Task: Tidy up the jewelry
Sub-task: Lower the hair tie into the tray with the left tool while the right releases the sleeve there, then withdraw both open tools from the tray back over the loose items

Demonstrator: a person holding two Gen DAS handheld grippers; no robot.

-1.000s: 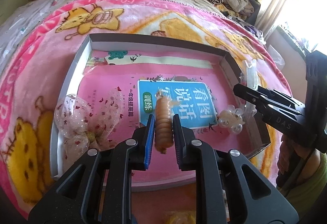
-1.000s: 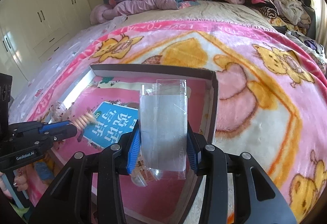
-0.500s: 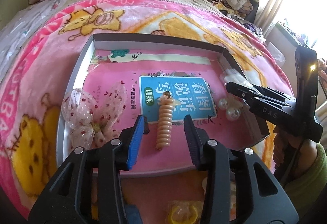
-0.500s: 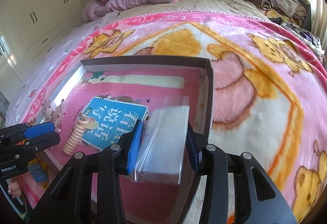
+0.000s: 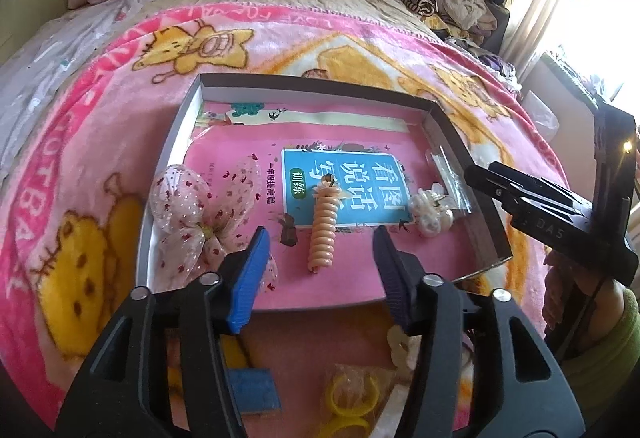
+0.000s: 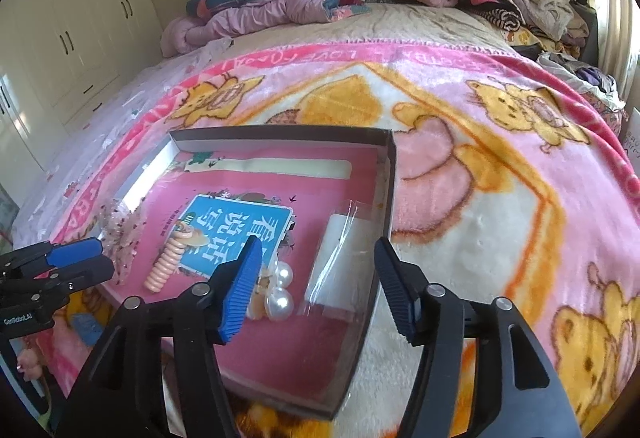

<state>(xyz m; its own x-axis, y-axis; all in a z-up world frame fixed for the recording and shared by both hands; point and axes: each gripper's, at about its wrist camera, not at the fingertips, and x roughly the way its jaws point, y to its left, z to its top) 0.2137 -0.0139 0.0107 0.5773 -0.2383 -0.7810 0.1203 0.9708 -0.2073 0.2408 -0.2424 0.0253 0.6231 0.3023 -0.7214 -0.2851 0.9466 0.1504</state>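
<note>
Both claws have just been opening: the left claw point(image 5: 320, 238) stands apart over the coil hair tie point(image 5: 324, 234) mid-tray point(image 5: 320, 86); the right claw point(image 6: 316, 250) gapes above the clear bag point(image 6: 344, 262) by the tray's right wall.

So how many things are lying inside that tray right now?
4: a gauzy bow at the left, a spiral hair tie in the middle, a pearl clip and a clear bag at the right.

Tray point(image 5: 448, 126) centre crowded; near pink strip free.
</note>
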